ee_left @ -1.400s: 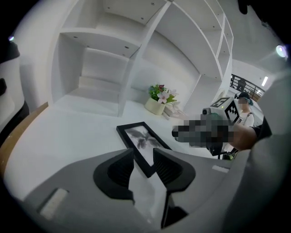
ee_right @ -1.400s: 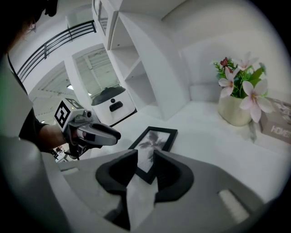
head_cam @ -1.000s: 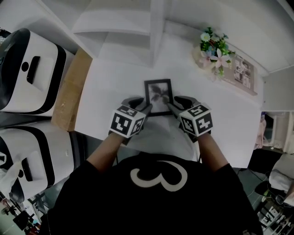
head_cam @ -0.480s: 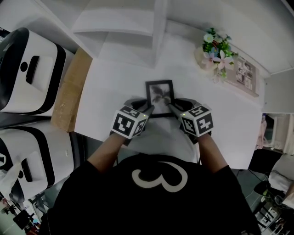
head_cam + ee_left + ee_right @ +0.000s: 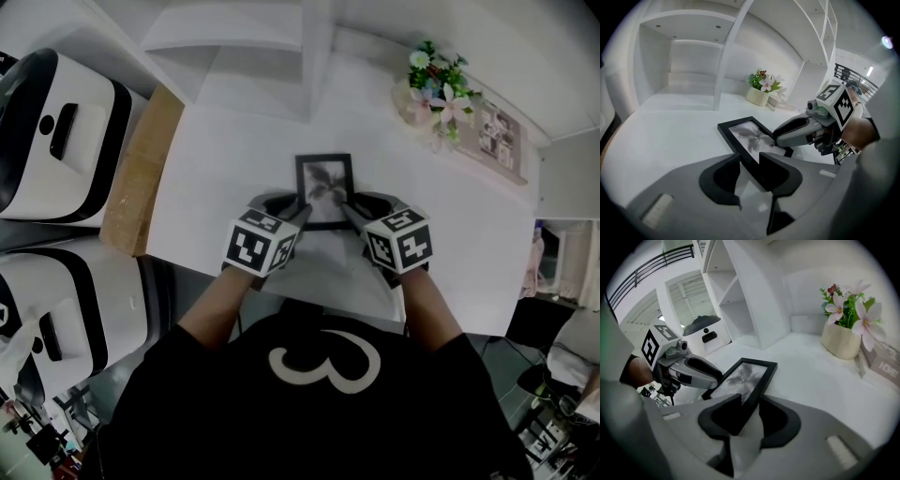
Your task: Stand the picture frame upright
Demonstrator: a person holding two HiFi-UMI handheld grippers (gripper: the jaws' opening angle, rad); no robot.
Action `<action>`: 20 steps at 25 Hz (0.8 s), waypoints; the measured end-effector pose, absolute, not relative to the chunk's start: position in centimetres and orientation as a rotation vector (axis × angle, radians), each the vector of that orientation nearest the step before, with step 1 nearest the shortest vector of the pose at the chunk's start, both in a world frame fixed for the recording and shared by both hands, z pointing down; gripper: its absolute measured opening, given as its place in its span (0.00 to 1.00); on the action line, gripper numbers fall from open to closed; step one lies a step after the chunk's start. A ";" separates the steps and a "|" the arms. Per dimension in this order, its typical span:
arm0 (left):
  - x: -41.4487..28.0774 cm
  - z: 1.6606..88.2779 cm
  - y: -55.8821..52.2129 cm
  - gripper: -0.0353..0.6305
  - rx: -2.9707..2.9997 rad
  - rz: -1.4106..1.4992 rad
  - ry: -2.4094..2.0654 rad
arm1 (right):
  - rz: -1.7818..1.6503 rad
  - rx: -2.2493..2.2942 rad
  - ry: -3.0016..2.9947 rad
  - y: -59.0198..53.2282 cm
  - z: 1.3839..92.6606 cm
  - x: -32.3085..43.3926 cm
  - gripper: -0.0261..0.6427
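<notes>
**A:** What has changed?

**B:** The right gripper [image 5: 347,211] has narrowed since a second ago. Its jaws are closing on the right rim of the picture frame [image 5: 324,183]. The left gripper [image 5: 302,214] grips the left rim as before, so tipping it up looks ready.

**A:** Where is the frame?

**B:** Low on the white surface [image 5: 216,178], between them. Only the gripper views show the rim between the jaws; the head view hides it.
</notes>
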State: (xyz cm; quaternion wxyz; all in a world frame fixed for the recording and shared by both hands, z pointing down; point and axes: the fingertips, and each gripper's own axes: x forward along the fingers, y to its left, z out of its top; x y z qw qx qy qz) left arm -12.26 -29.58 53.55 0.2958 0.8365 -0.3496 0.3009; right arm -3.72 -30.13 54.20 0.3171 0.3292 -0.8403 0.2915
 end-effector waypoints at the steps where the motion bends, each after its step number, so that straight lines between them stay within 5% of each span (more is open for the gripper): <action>1: -12.1 53.5 -29.2 0.26 2.222 0.799 -0.930 | 0.770 0.869 -2.212 -29.7 54.2 -3.5 0.23; 20: -9.4 53.5 -20.4 0.25 2.206 0.799 -0.946 | 0.776 0.881 -2.197 -20.7 54.2 -0.8 0.23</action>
